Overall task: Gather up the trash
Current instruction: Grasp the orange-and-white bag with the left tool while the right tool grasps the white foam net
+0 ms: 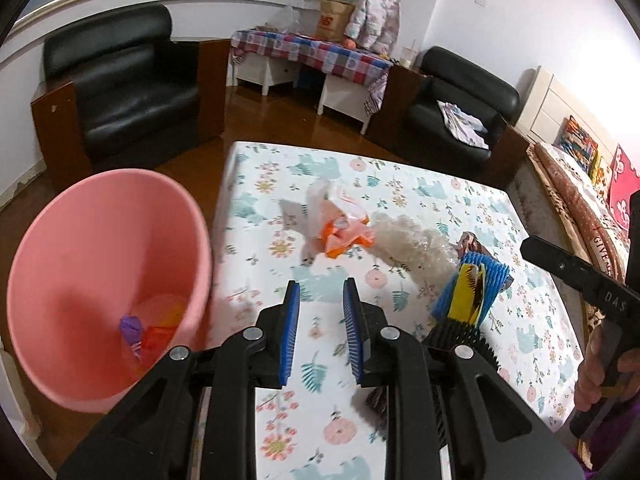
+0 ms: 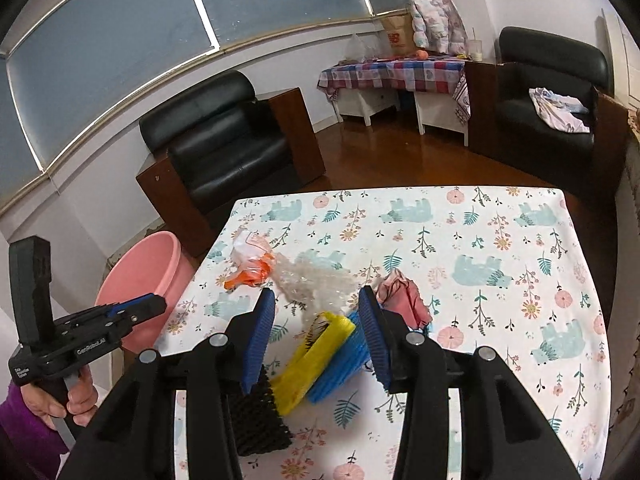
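Left gripper fingers spread, empty, above the counter beside the pink bin. Right gripper fingers spread over yellow and blue foam netting; contact cannot be told. Orange plastic bag lies mid-counter.

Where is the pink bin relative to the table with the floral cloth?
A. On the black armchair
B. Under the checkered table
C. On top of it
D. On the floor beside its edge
D: the pink bin stands on the floor against the floral table's side edge, trash inside.
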{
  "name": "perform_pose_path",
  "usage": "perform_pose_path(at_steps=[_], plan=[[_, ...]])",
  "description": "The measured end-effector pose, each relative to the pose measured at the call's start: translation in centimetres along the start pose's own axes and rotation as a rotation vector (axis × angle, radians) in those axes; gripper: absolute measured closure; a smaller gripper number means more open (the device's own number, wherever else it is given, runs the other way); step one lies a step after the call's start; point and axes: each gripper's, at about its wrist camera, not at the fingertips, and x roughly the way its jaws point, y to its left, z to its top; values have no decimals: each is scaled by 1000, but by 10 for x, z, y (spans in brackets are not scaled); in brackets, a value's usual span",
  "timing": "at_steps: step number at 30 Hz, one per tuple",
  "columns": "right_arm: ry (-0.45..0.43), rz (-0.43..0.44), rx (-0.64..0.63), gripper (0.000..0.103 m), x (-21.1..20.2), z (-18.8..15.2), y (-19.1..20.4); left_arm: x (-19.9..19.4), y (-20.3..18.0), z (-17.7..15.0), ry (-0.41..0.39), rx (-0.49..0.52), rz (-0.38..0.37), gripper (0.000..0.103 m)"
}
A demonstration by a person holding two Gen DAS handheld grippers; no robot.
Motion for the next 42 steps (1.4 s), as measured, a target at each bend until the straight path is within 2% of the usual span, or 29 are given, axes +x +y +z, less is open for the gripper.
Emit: perform_pose_path(at_steps=[2,4,13,22,27,31,33,34,35,42], plan=[[6,7,1,60,4,0,-1,8,-5,4,14,6,-10,79],[13,12,-4,59,11,1,-2,16,-7,8,22,9,-11,70],[48,44,-33,54,32,7,-6,49,-14,24,53,8,3,70],[83,81,-62,52,57,13,-7,74,-5,35,81,-70,5,70],[100,89,-90,52,68,15,-4,85,-8,34,82,-39,19,70],[124,98,-112,50,77,15,-3,89,-14,33,79,-3,1,70],[133,99,-117,49,81,16,-3,88,-18,33,65,15,-2,71],[138,97,-119,49,83,16,-3,88,-20,32,55,27,0,80],[142,96,-119,49,85,16,-4,88,-22,32,51,35,-3,83],[175,104,-147,48,96,19,0,79,-26,32,13,63,9,87]])
